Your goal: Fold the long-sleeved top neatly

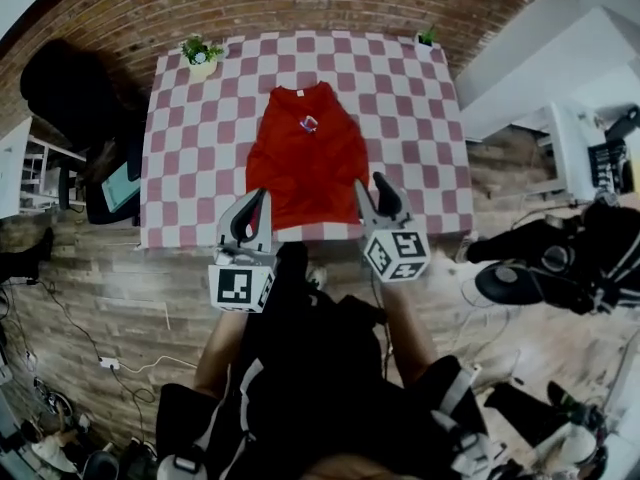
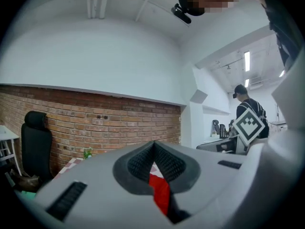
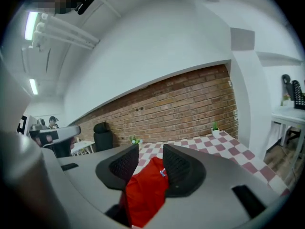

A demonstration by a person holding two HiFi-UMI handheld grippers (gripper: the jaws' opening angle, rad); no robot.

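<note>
Lying flat on the checked surface (image 1: 420, 98), the red long-sleeved top (image 1: 305, 158) has its collar at the far side and its hem at the near edge. The left gripper (image 2: 153, 144) hangs by the hem's left corner, fingers pressed together on nothing. The right gripper (image 3: 150, 150) hangs by the right corner, fingers apart and empty.

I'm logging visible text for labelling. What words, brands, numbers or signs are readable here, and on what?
Nothing here reads as words or numbers.
The chest logo on the red long-sleeved top: too small to read.
The marker cube on the left gripper and the marker cube on the right gripper: black-and-white square patterns, no letters.
</note>
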